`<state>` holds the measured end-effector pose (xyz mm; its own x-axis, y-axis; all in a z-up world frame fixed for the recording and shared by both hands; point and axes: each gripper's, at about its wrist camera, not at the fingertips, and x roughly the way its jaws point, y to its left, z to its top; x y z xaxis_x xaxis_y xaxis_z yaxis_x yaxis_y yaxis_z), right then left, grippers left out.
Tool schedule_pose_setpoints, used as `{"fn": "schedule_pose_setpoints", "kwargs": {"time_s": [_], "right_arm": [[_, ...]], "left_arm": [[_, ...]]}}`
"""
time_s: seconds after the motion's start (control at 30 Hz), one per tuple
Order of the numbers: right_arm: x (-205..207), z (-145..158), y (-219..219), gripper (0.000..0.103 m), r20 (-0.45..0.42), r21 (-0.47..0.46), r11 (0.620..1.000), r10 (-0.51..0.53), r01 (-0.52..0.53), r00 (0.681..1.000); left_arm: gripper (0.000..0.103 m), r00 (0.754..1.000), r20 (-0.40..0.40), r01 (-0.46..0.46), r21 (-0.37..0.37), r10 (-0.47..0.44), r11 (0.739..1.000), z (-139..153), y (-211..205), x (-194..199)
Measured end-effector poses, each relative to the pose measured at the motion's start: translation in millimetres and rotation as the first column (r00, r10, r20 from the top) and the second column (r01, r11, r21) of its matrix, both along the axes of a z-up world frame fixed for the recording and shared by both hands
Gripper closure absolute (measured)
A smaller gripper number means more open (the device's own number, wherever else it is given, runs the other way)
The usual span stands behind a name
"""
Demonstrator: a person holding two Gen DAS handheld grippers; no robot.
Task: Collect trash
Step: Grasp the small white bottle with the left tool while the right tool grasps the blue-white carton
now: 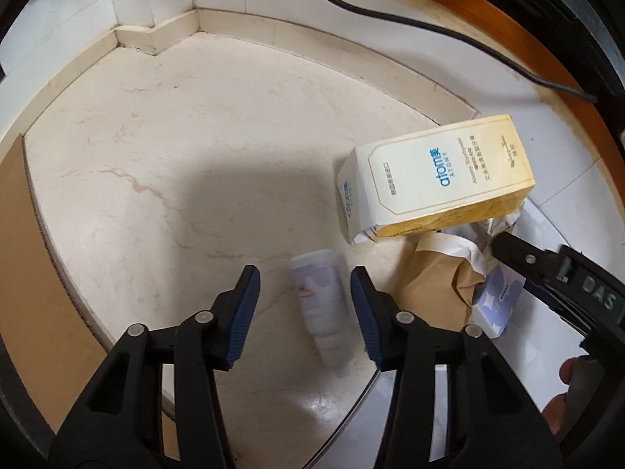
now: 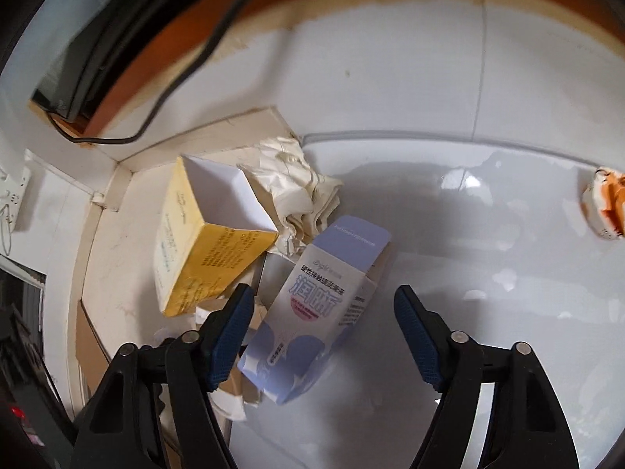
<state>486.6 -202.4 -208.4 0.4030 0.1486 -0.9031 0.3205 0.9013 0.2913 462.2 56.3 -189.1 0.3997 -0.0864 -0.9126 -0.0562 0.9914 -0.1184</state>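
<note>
I am pointing my left gripper (image 1: 304,293) down at the glossy cream marble floor (image 1: 156,156), its ribbed blue fingers (image 1: 246,312) standing partly apart around a small, blurred white plastic bottle (image 1: 324,312) without pressing it. Just right of it one crumpled brown paper (image 1: 433,285) is lying, and beyond that one smooth cream-and-yellow cardboard box (image 1: 441,179). My right gripper (image 2: 324,328) is hanging wide open, holding nothing, over one flattened lilac-and-white carton (image 2: 312,312) on shiny white tile (image 2: 468,234), beside a wad of crinkled cream paper (image 2: 297,179). One crushed orange-and-white wrapper (image 2: 605,207) is sitting far right.
</note>
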Motion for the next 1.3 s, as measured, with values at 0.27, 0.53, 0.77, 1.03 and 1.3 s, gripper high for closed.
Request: {"fn": "schedule_pose_setpoints", "kwargs": {"time_s": [0.27, 0.53, 0.77, 1.03, 1.3], "right_arm": [[2, -12, 15, 0.049, -0.029, 0.002, 1.000, 0.011, -0.011, 1.000], [-19, -14, 25, 0.059, -0.048, -0.006, 0.998, 0.057, -0.058, 0.997], [-58, -12, 23, 0.065, -0.027, 0.030, 0.996, 0.082, -0.082, 0.996], [-126, 7, 21, 0.066, 0.052, 0.108, 0.990, 0.087, -0.092, 0.995], [-208, 49, 19, 0.067, 0.153, 0.138, 0.976, 0.146, -0.168, 0.977]], "left_arm": [[0.080, 1.000, -0.018, 0.012, -0.017, -0.013, 1.000, -8, 3, 0], [0.082, 1.000, -0.010, 0.023, -0.003, -0.023, 1.000, -4, -5, -19], [0.082, 1.000, 0.003, 0.028, -0.038, -0.028, 0.999, 16, -6, -47], [0.082, 0.999, 0.016, 0.029, -0.118, -0.027, 0.993, 51, -8, -109], [0.082, 0.997, 0.061, 0.057, -0.114, -0.050, 0.992, 89, -19, -189]]}}
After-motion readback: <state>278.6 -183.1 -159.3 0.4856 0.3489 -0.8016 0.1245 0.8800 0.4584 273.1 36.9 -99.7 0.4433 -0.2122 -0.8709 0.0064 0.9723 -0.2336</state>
